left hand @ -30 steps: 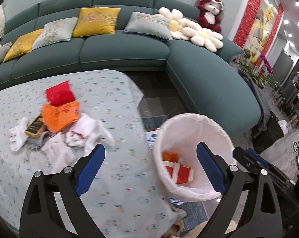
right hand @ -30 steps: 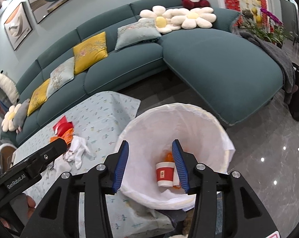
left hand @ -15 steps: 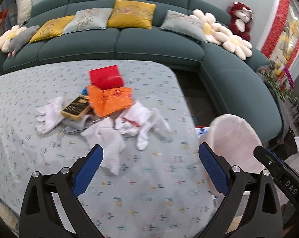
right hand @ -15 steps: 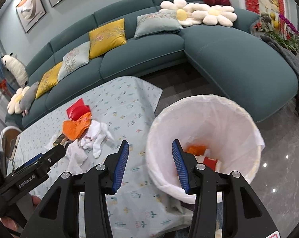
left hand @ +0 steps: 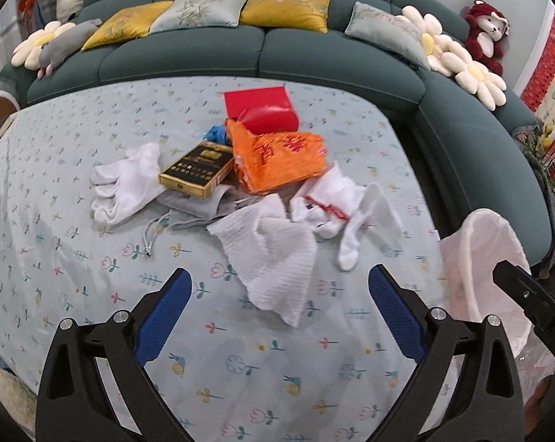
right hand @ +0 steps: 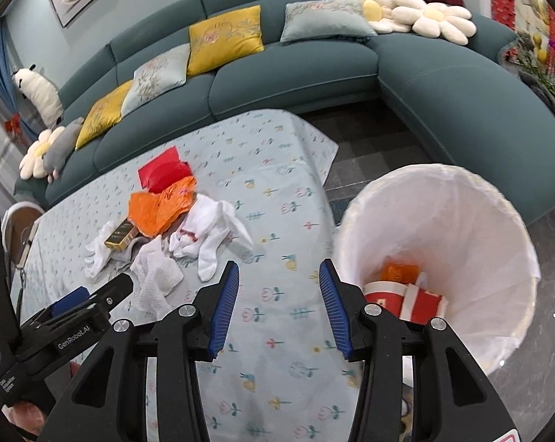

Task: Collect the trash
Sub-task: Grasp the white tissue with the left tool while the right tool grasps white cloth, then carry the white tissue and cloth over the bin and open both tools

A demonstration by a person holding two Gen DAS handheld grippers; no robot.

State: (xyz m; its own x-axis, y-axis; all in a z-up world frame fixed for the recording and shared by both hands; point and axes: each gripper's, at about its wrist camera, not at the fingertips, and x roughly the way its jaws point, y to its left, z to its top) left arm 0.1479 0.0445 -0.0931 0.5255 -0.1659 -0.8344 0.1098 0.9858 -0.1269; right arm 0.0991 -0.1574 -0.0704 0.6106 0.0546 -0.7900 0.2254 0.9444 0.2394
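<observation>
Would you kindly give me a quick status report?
Both grippers, left and right, open and empty. Trash pile on table; lined bin partly filled. Nothing blocking.

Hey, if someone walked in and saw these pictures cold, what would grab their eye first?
Probably the bright heap of trash mid-table: an orange bag lying over white gloves, with a red packet behind it. Next, the white-lined bin off the table's right edge, red cups at its bottom. Both open grippers, left and right, frame the views.
</observation>
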